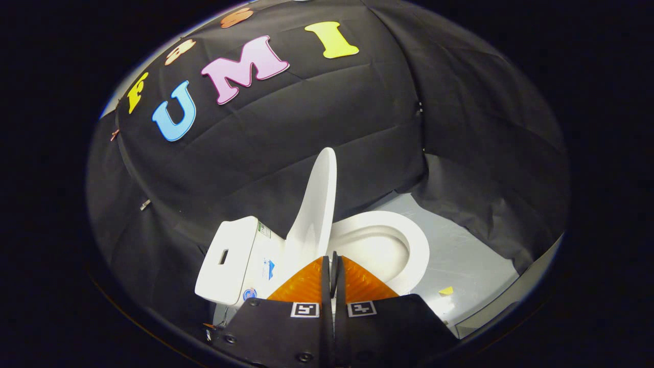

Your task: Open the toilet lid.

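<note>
A: Gripper view, entry one. Start with the toilet (403,245): it stands on the grey floor (470,255) against the black cloth wall (286,133), its tank (230,260) on the side nearest that wall. You see it tipped over because of how you hold the tool, not because it leans.

B: And the lid?

A: The lid (318,204) stands raised on its hinge between tank and bowl, seen nearly edge-on, beyond the fingertips. The bowl's rim lies bare beside it. Judgement: the lift is done or close to it; the lid is up far enough that it should rest back toward the tank by its own weight.

B: What is the gripper doing?

A: Your gripper (333,266) has its fingers (306,283) pressed together with only a thin slit between them. A sliver of the lid's lower edge seems to run into that slit, but I cannot tell whether both fingers pinch it or merely sit in front of it.

B: Anything smaller?

A: One yellow scrap (446,291) on the floor beyond the bowl, well apart from the work. Note it and leave it.
</note>
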`<control>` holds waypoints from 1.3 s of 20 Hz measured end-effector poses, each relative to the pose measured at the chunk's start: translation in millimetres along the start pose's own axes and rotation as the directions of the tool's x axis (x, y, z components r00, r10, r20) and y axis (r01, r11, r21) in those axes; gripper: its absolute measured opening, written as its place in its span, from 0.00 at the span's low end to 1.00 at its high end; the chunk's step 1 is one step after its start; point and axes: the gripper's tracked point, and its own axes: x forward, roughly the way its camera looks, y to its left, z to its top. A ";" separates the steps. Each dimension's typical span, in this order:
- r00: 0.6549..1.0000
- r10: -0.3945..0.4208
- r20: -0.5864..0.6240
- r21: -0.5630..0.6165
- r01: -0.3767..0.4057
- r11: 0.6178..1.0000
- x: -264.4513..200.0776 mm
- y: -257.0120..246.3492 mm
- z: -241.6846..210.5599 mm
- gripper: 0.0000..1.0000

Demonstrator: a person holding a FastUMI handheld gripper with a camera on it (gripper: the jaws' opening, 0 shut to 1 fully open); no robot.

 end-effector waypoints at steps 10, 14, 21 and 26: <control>0.994 -0.054 0.095 -0.221 0.074 0.973 -22.1 107.0 0.8 0.07; 0.992 -0.032 0.126 -0.300 0.069 0.951 -26.4 156.2 -5.4 0.09; 0.986 -0.009 0.168 -0.434 0.082 0.897 -25.5 232.4 -29.7 0.09; 0.982 0.004 0.191 -0.529 0.100 0.843 -29.5 274.6 -55.1 0.10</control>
